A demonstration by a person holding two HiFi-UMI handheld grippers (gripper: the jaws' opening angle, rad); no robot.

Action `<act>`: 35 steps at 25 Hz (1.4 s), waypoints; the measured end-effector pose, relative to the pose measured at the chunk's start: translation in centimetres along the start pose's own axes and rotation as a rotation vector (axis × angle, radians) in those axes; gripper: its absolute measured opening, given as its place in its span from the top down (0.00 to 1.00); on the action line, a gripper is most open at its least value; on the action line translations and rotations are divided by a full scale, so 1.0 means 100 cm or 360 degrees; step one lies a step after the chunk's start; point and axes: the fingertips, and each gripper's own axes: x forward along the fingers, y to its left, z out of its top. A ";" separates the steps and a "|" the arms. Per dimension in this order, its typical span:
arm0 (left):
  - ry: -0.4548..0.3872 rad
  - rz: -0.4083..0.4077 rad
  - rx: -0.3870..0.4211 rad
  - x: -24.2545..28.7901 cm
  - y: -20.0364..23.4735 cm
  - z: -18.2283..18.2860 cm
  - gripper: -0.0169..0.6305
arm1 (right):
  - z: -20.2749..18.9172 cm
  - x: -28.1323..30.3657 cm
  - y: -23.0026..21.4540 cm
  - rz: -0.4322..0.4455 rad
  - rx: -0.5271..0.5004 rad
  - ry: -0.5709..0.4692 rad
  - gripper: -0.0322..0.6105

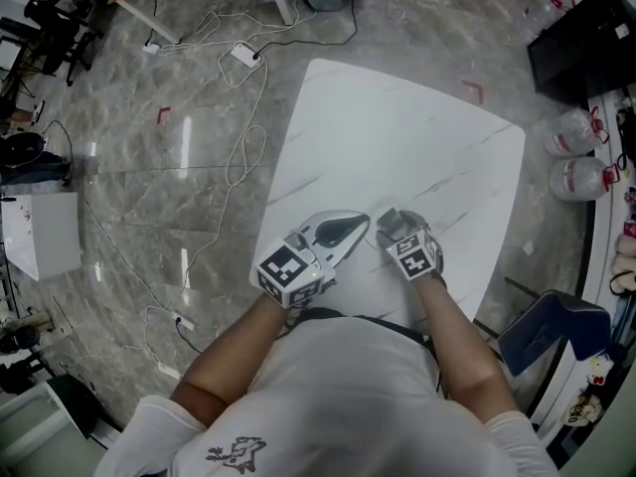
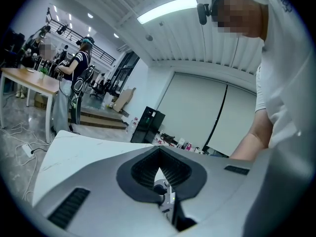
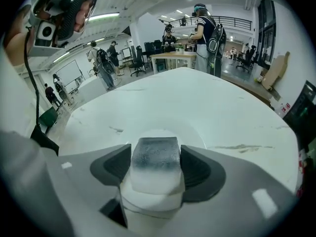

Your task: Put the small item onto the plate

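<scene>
The small item (image 3: 154, 163) is a whitish block with a grey top. My right gripper (image 3: 155, 154) is shut on it, its dark pads pressed against both sides. Just beyond the block, the curved rim of a white plate (image 3: 196, 138) shows on the white table (image 3: 207, 102). In the head view the right gripper (image 1: 390, 223) hovers near the table's front edge with the grey block (image 1: 388, 217) at its tip; I cannot make out the plate there. My left gripper (image 1: 360, 225) sits close beside it on the left. In the left gripper view its jaws (image 2: 159, 154) meet at the tips with nothing held.
The white marbled table (image 1: 397, 147) stretches away from both grippers. Cables (image 1: 238, 117) lie on the grey floor to the left. A dark chair (image 1: 552, 331) stands at the right, with water jugs (image 1: 581, 157) beyond it. People stand at a far desk (image 3: 173, 58).
</scene>
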 end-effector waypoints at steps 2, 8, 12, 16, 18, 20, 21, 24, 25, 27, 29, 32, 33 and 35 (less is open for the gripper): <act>0.0001 -0.0014 -0.0008 -0.002 0.000 -0.001 0.96 | 0.003 0.000 0.000 -0.0003 -0.0004 -0.0004 0.48; -0.0003 -0.0039 0.0014 0.001 -0.007 0.003 0.96 | 0.011 -0.013 -0.004 -0.0004 0.0048 -0.0119 0.48; -0.0017 -0.0066 0.0038 0.003 -0.016 0.009 0.96 | 0.038 -0.046 -0.005 -0.0033 0.0093 -0.0285 0.61; -0.0041 -0.0090 0.0066 0.002 -0.029 0.018 0.96 | 0.065 -0.090 -0.007 -0.0113 0.0107 -0.0481 0.79; -0.0056 -0.0099 0.0083 0.002 -0.036 0.026 0.96 | 0.079 -0.115 -0.008 -0.0143 0.0108 -0.0574 0.84; -0.0070 -0.0109 0.0104 0.002 -0.043 0.033 0.96 | 0.093 -0.140 -0.007 -0.0154 0.0111 -0.0664 0.88; -0.0075 -0.0113 0.0116 0.002 -0.046 0.037 0.96 | 0.101 -0.152 -0.006 -0.0148 0.0116 -0.0710 0.90; -0.0087 -0.0123 0.0148 0.003 -0.052 0.051 0.96 | 0.124 -0.188 0.001 -0.0109 0.0124 -0.0846 0.95; -0.0095 -0.0123 0.0153 0.003 -0.055 0.057 0.96 | 0.131 -0.200 0.003 -0.0100 0.0121 -0.0888 0.95; -0.0131 -0.0134 0.0173 0.003 -0.062 0.073 0.96 | 0.143 -0.229 0.007 -0.0103 0.0117 -0.0972 0.95; -0.0159 -0.0148 0.0216 0.004 -0.071 0.088 0.96 | 0.156 -0.260 0.008 -0.0126 0.0113 -0.1062 0.95; -0.0223 -0.0196 0.0269 0.006 -0.087 0.108 0.96 | 0.174 -0.308 0.008 -0.0158 0.0097 -0.1202 0.95; -0.0240 -0.0209 0.0283 0.006 -0.092 0.114 0.96 | 0.180 -0.323 0.009 -0.0164 0.0089 -0.1247 0.95; -0.0268 -0.0222 0.0299 0.006 -0.102 0.129 0.96 | 0.192 -0.351 0.011 -0.0175 0.0066 -0.1331 0.95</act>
